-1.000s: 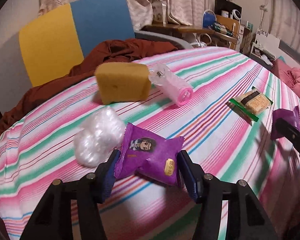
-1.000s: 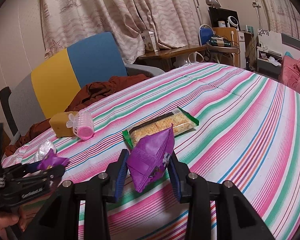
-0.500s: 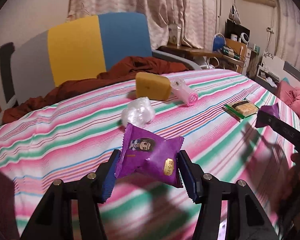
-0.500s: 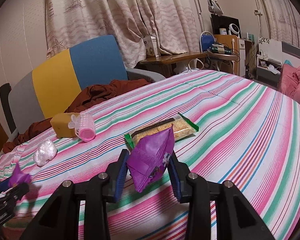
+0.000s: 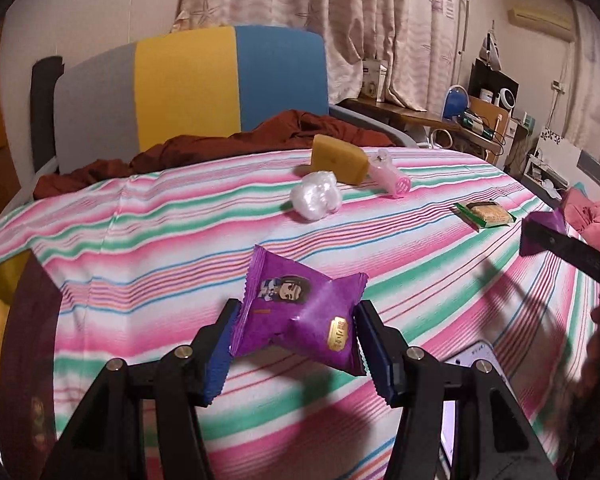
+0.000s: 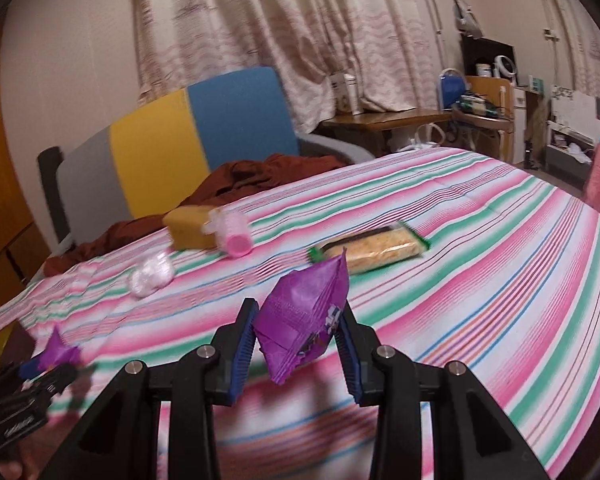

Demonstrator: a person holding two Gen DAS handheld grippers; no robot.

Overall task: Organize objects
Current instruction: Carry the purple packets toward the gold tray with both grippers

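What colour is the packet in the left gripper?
Purple packet; clearest in the left wrist view.

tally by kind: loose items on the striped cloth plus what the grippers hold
Purple snack packets: 2, one in each hand-held gripper
Cracker pack: 1
Yellow sponge: 1
Pink hair roller: 1
Clear plastic wad: 1
Total: 6

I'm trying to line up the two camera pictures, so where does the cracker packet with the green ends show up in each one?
Left wrist view: the cracker packet lies at the right, on the striped cloth, small and far.
Right wrist view: the cracker packet lies near the middle, just behind the purple packet in the jaws.
Shared landmark: the yellow sponge beside the pink roller.
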